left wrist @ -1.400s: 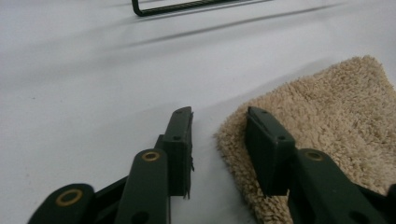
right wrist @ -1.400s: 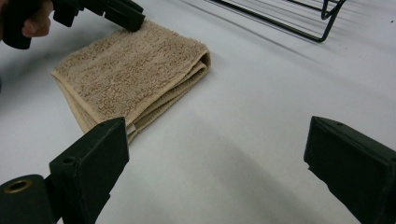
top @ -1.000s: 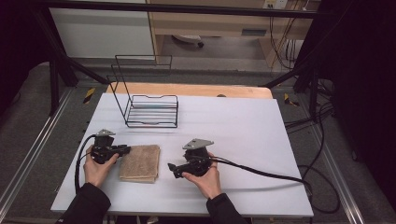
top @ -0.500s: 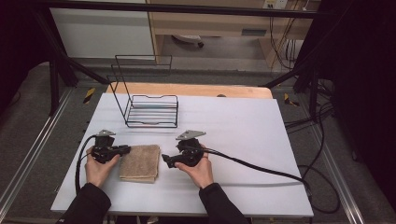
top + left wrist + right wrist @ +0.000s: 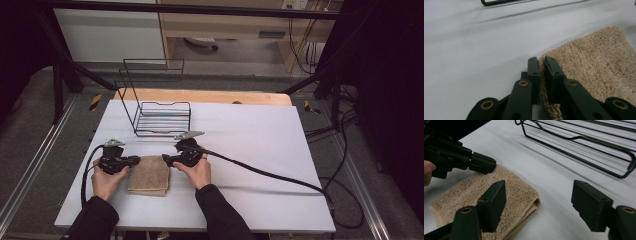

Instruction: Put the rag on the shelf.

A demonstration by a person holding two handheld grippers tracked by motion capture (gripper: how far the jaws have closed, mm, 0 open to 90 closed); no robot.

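The folded tan towel (image 5: pixel 149 174) lies on the white table (image 5: pixel 260 145), near its front edge. The left gripper (image 5: pixel 541 72) is clenched on the towel's corner; the pinched edge is hidden between its pads. The right gripper (image 5: pixel 539 202) has just been closing, its jaws apart astride the towel's opposite corner, not pressing on it. The wire rack (image 5: pixel 584 142) is cut off at the frame's top.

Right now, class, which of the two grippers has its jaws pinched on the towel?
The left gripper: its jaws have been closing and now pinch the towel at its corner. The right gripper has jaws wide apart, clamping nothing.
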